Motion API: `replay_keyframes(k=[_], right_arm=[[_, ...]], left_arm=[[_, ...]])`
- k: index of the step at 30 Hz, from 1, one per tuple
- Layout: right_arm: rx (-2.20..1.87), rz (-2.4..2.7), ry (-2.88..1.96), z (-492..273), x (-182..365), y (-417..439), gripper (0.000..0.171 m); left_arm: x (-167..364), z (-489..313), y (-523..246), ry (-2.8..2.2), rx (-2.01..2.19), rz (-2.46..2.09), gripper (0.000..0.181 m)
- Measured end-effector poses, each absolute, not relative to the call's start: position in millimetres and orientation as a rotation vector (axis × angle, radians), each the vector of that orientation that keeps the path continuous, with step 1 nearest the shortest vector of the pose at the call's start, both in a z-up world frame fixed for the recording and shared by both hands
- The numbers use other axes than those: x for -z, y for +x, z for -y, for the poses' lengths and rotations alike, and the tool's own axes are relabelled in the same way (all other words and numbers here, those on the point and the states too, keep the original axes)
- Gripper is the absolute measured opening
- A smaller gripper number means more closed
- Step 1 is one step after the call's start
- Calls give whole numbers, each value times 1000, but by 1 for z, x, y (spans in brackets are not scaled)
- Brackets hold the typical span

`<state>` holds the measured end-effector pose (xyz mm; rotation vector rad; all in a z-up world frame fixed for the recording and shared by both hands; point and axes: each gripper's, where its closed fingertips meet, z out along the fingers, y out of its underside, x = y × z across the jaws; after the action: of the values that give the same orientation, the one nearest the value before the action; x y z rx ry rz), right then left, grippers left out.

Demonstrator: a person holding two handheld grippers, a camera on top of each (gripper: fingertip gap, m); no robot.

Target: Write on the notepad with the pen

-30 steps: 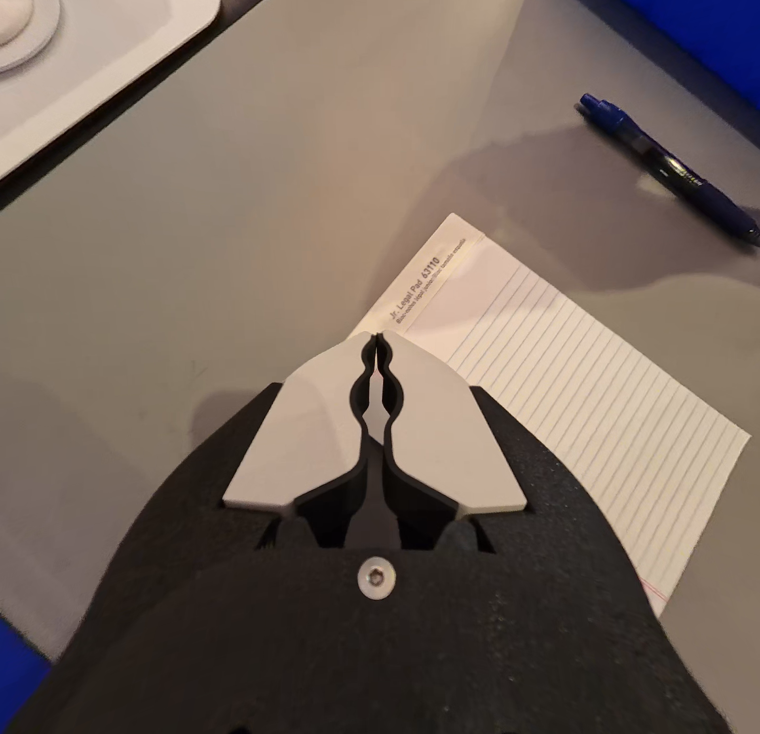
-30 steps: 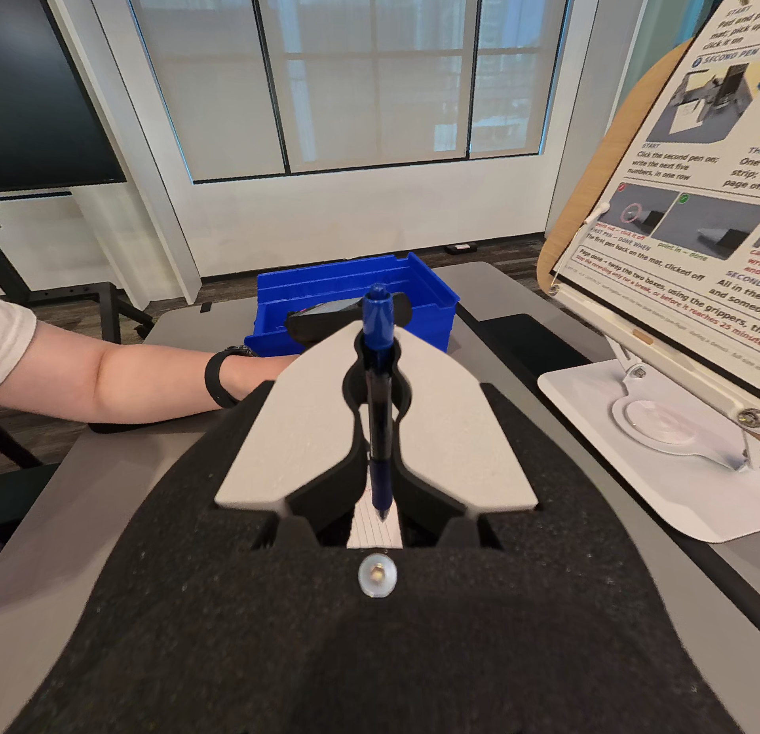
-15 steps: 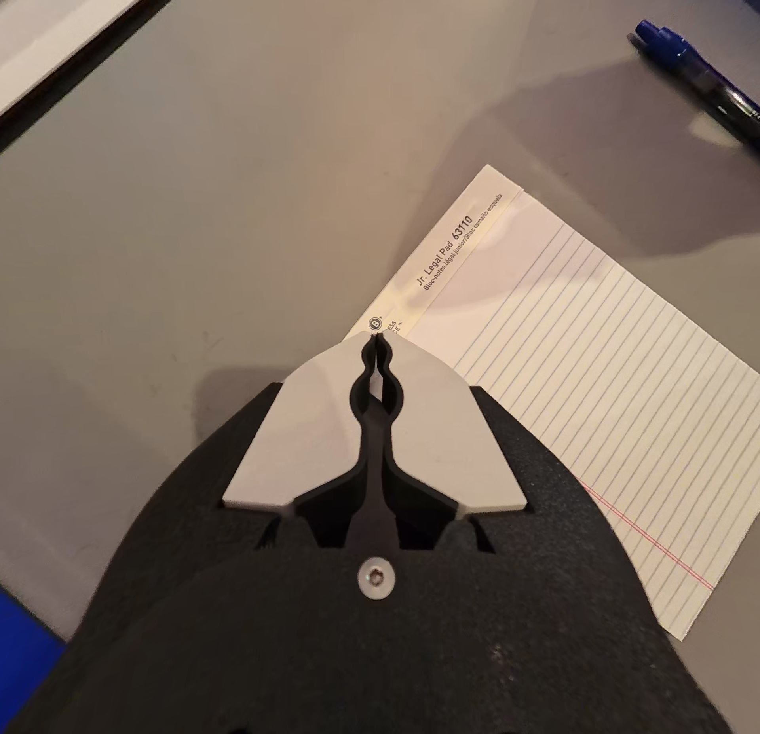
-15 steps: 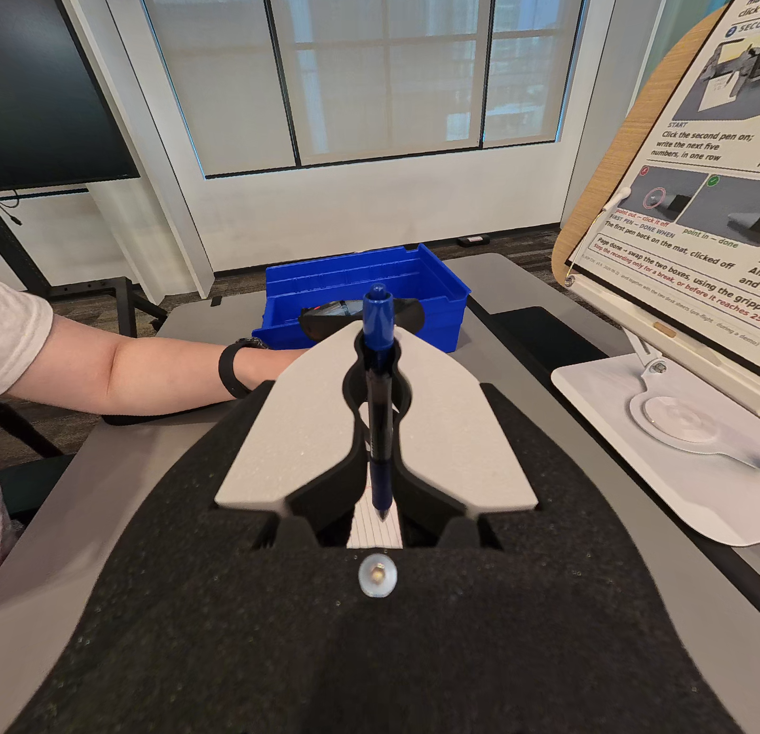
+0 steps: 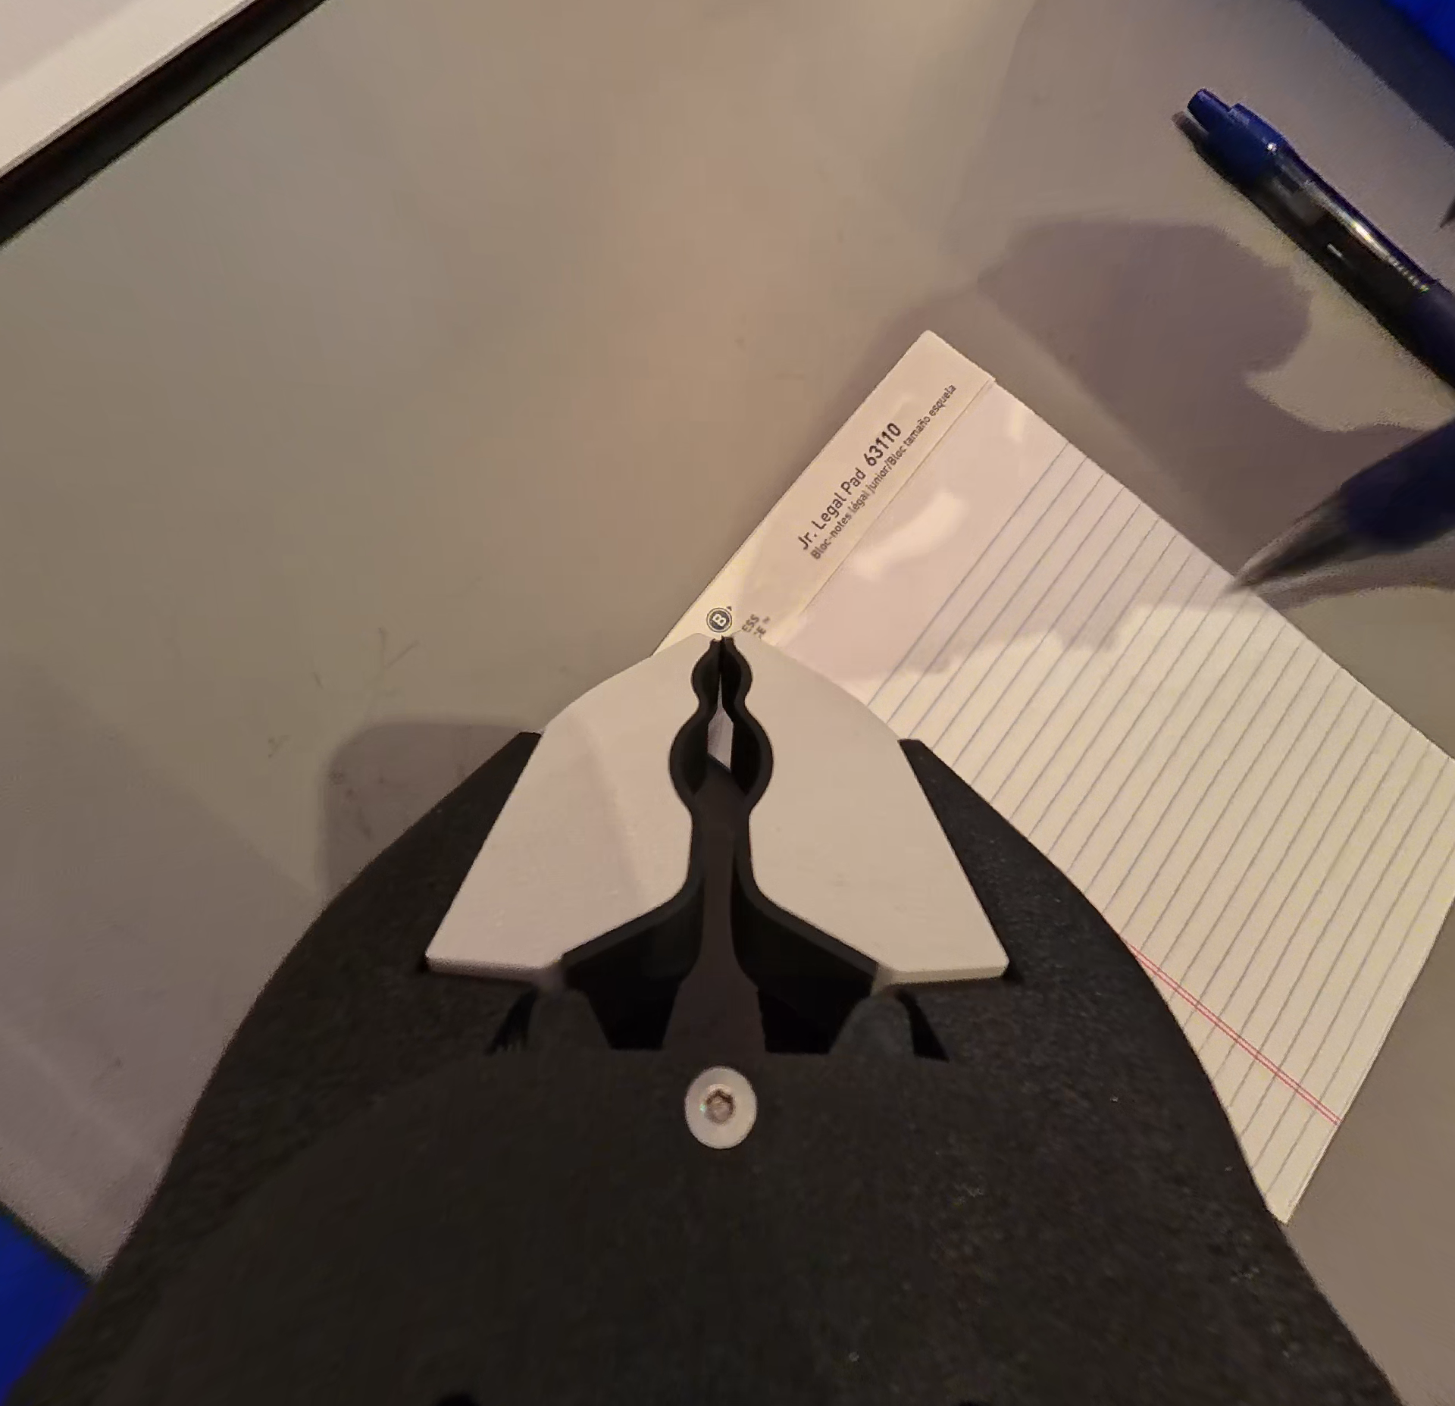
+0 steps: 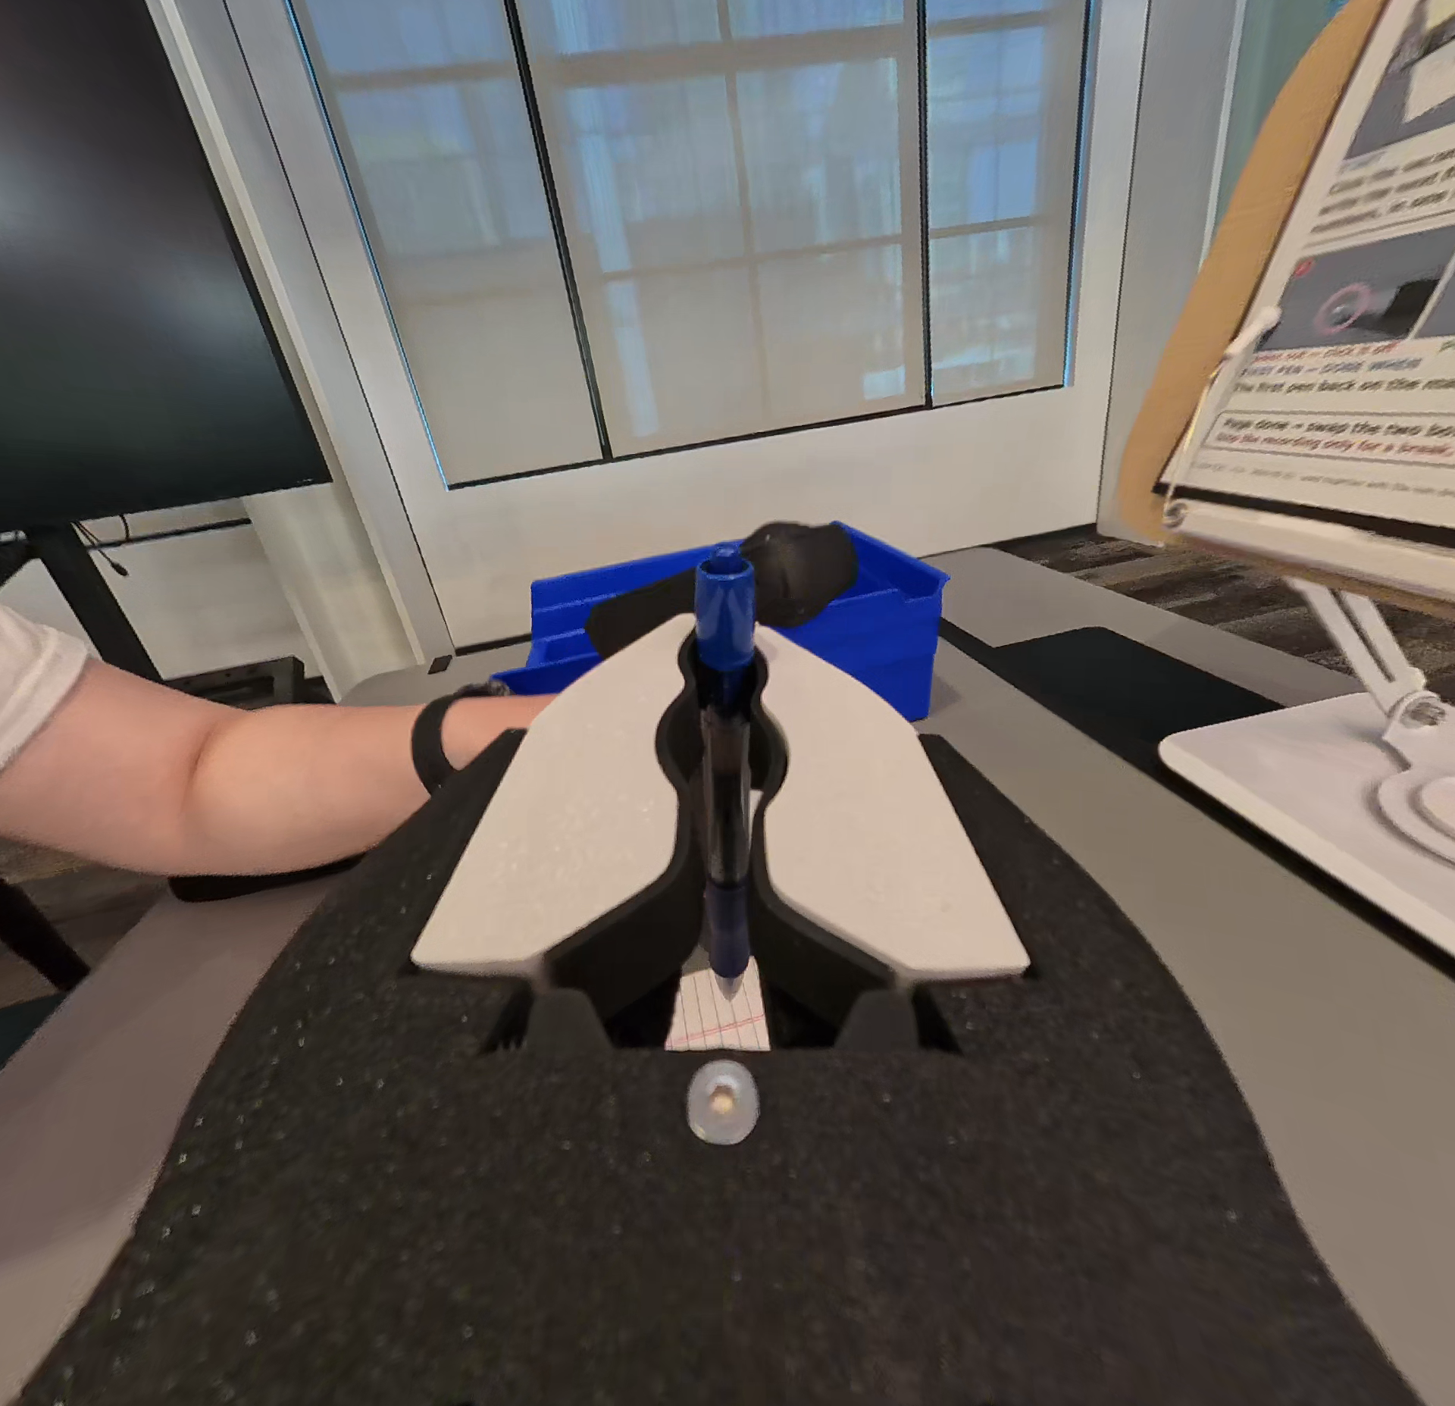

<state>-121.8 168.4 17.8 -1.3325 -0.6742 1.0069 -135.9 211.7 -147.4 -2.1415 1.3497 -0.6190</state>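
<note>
pen (image 5: 1338,514) tip has entered over notepad (image 5: 1142,738) (right gripper (image 6: 723,644) fingers clamping it).

Office: wall screen (image 6: 118,266), grey desk (image 6: 1063,604)

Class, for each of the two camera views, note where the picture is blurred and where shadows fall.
Left wrist view: the held pen at the right edge is motion-blurred; soft shadows cross the notepad and the table. Right wrist view: the instruction board and windows are smeared; the pen is sharp.
</note>
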Motion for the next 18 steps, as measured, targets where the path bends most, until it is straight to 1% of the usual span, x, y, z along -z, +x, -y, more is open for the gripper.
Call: replay_keyframes(k=[4, 18], right_arm=[[-963, 753, -1395, -176, 5, -138, 6], [-965, 773, -1439, -192, 38, -159, 6]], left_arm=[[147, -212, -136, -2154, 639, -1342, 0], [147, -212, -135, -2165, 686, -1331, 0]])
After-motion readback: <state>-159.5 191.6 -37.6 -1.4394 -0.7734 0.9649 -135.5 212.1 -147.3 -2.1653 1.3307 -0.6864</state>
